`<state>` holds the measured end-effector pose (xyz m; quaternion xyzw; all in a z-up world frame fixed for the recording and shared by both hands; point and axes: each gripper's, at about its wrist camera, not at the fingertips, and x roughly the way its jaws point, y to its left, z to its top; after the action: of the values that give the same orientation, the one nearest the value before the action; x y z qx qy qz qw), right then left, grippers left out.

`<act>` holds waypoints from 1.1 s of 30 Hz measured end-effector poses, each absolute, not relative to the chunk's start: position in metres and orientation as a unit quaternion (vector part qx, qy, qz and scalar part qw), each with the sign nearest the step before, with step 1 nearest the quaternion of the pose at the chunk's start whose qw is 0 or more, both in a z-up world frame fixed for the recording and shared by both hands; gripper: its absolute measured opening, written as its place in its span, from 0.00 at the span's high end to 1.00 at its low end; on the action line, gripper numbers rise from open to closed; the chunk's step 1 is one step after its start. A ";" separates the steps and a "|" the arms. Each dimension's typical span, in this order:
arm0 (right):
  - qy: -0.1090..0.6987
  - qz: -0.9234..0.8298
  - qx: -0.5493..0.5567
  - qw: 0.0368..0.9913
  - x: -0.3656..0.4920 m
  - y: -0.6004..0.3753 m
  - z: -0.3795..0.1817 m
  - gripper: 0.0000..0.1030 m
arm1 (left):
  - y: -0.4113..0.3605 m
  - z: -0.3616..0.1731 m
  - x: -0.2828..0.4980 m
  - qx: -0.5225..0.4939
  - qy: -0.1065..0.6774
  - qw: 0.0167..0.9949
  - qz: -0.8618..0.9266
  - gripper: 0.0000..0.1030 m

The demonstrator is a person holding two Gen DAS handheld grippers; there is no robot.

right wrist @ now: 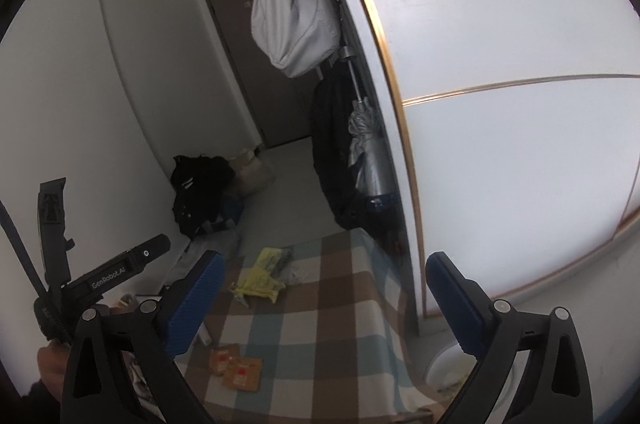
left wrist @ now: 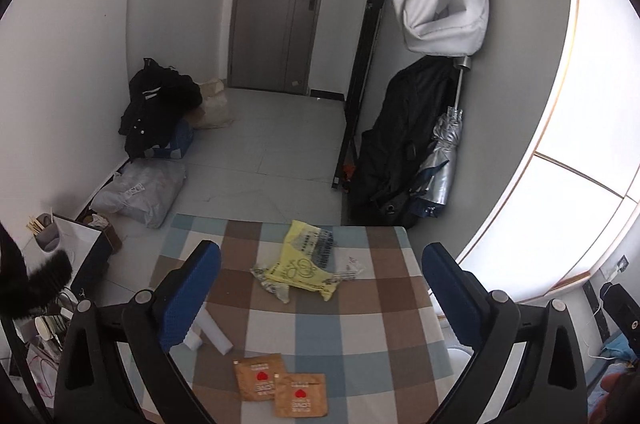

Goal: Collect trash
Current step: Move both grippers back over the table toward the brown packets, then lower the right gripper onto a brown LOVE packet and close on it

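Yellow crumpled plastic bag (left wrist: 301,266) with black print lies near the middle of the counter (left wrist: 372,340) under its blue, brown and white checked cloth — dead ahead of the left tongs (left wrist: 320,288), framed between their blue pads. Both pairs of tongs stand wide apart with nothing between them. From the right tongs (right wrist: 324,298) the same bag (right wrist: 262,278) sits ahead but off to the left, farther off, so I'd judge the left hand the nearer one for it. Its long axis runs roughly across the left tongs' gap, slanting toward the far edge. Closer in, low and to the left, lie two white paper rolls (left wrist: 212,334), and nearest the person two brown paper sachets with red hearts (left wrist: 280,388) — these too sit below the left tongs' reach line.
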<state>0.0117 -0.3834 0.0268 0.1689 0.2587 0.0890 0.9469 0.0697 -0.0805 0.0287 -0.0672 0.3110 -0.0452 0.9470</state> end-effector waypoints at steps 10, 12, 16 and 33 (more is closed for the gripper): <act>0.316 0.142 0.149 0.926 0.030 -0.296 -0.018 0.00 | -0.007 -0.003 0.066 -0.094 0.319 0.943 -0.015 0.04; 0.331 0.146 0.140 0.921 0.035 -0.281 -0.027 0.00 | 0.005 -0.008 0.067 -0.098 0.321 0.942 -0.008 0.04; 0.368 0.150 0.132 0.908 0.041 -0.257 -0.048 0.00 | 0.027 -0.022 0.068 -0.107 0.337 0.935 0.001 0.04; 0.505 0.161 0.052 0.846 0.066 -0.177 -0.159 0.00 | 0.063 -0.054 0.071 -0.161 0.413 0.896 -0.036 0.04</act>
<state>0.0663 -0.1769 -0.1586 0.0518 0.5051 0.1608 0.8464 0.0705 0.0634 -0.0540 -0.1608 0.4131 -0.0361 0.8957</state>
